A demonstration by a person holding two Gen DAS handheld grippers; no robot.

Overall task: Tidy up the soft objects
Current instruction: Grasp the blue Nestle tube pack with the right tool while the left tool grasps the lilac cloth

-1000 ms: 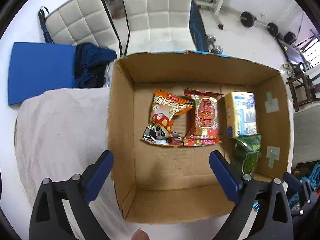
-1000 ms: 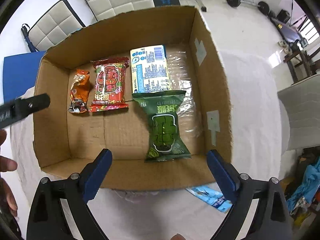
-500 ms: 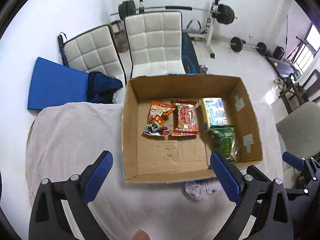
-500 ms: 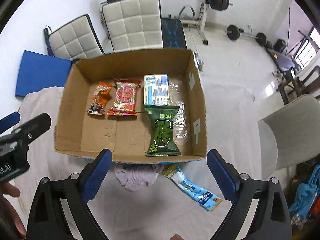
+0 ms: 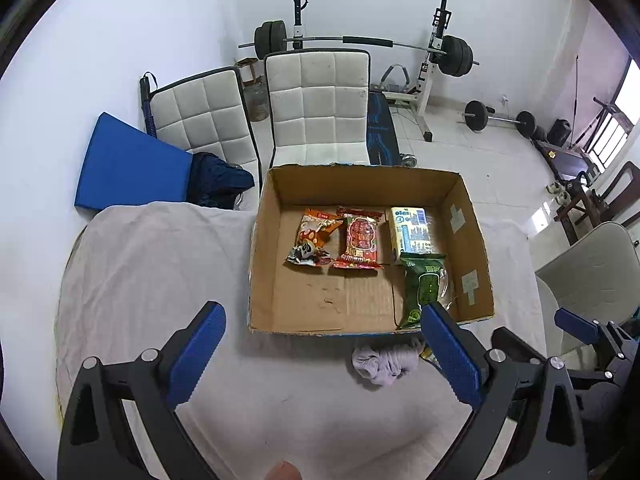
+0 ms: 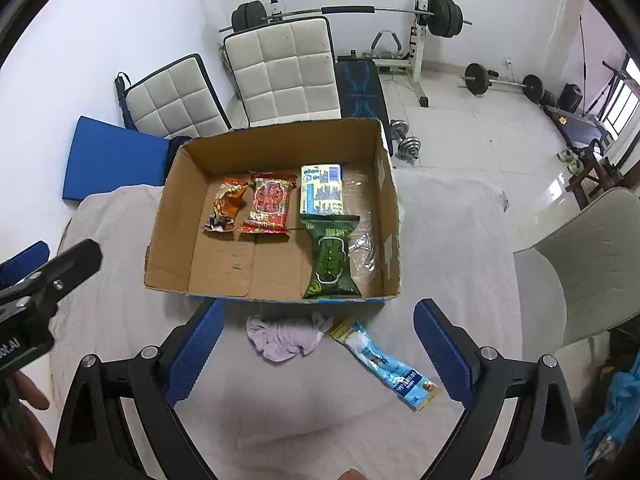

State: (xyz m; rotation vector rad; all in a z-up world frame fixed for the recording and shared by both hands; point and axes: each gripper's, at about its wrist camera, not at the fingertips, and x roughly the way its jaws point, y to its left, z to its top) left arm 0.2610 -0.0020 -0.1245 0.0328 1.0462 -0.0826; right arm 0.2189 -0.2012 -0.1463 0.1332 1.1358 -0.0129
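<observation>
An open cardboard box (image 5: 264, 240) (image 6: 176, 200) stands on a cloth-covered table. Inside lie an orange snack bag (image 5: 314, 238) (image 6: 224, 208), a red packet (image 5: 358, 242) (image 6: 270, 208), a white-and-blue pack (image 5: 412, 232) (image 6: 322, 190) and a green packet (image 5: 424, 286) (image 6: 330, 258). In front of the box lie a crumpled lilac cloth (image 5: 380, 362) (image 6: 286, 336) and a light blue sachet (image 6: 386, 362). My left gripper (image 5: 324, 356) is open and empty, held back from the box. My right gripper (image 6: 318, 354) is open and empty above the cloth and sachet.
Two white quilted chairs (image 5: 318, 104) stand behind the table, with a blue mat (image 5: 128, 164) and dark clothing (image 5: 218, 180) at the left. A pale chair (image 6: 576, 256) sits at the right. Barbells and a weight bench (image 6: 360, 88) fill the room behind.
Both grippers have pulled back and up from over the box. The lilac cloth and blue sachet in front of the box have come into view.
</observation>
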